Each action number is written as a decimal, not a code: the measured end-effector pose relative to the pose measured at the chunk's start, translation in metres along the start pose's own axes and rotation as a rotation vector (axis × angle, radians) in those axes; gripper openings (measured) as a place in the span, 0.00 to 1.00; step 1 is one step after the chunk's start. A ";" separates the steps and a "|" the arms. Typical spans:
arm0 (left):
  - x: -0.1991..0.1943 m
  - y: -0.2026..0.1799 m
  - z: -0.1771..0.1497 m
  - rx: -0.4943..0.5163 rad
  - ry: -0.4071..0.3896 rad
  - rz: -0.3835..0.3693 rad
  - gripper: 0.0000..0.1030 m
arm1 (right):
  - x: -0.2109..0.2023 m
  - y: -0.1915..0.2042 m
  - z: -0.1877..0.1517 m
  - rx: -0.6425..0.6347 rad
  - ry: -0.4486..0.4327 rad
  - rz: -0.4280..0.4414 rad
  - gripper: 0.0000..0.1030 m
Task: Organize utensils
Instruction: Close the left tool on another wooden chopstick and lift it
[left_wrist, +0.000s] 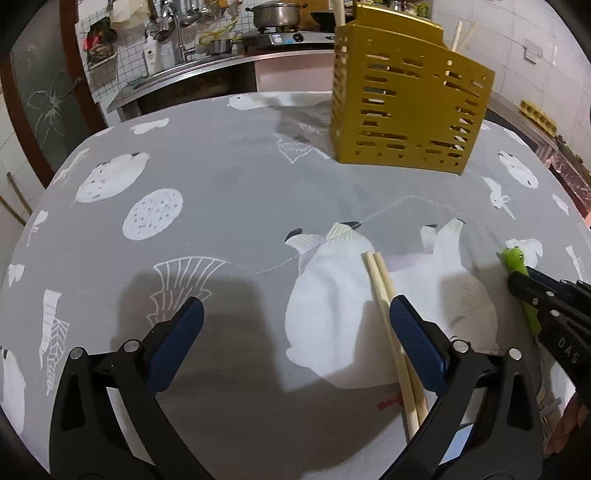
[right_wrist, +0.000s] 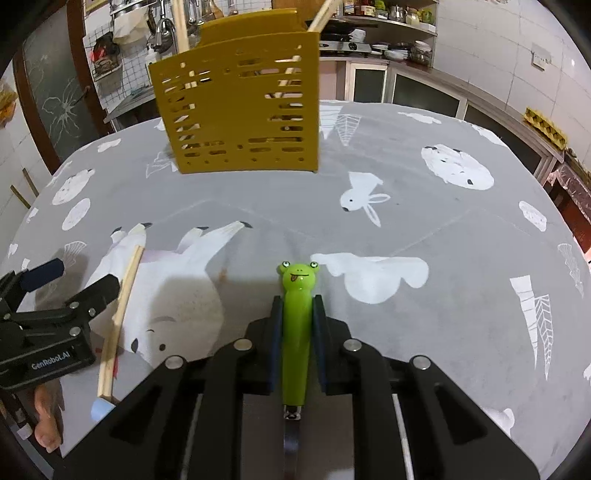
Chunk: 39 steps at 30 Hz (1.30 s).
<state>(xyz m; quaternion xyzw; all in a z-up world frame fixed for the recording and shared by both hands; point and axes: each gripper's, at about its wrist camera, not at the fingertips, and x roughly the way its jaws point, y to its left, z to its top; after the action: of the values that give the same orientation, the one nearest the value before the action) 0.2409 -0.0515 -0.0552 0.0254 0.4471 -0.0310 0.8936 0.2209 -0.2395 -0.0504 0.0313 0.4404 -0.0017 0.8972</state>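
Right tongs (right_wrist: 297, 314) bottom centre of right wrist view, clenched on green frog-head utensil handle (right_wrist: 295, 332), frog face pointing up-frame. Left tongs (left_wrist: 295, 321) spread wide, released, low over grey animal-print surface (left_wrist: 229, 177); pair of wooden chopsticks (left_wrist: 384, 291) lying beside right-hand pad. Farther back, upper centre: gold slotted utensil holder (right_wrist: 240, 99) standing upright, chopsticks inside.
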 end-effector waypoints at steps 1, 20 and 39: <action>0.002 0.000 -0.001 0.001 0.008 -0.007 0.94 | 0.000 -0.001 0.000 0.002 -0.001 0.004 0.15; 0.008 -0.024 0.002 0.035 0.038 -0.004 0.71 | 0.005 -0.005 0.004 0.020 0.006 0.000 0.15; 0.007 -0.032 0.031 0.021 0.019 -0.092 0.03 | 0.004 -0.011 0.024 0.063 -0.022 -0.013 0.15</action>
<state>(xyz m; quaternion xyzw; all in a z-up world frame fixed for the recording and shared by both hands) 0.2679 -0.0862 -0.0428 0.0146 0.4557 -0.0766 0.8867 0.2424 -0.2516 -0.0398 0.0567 0.4303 -0.0220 0.9007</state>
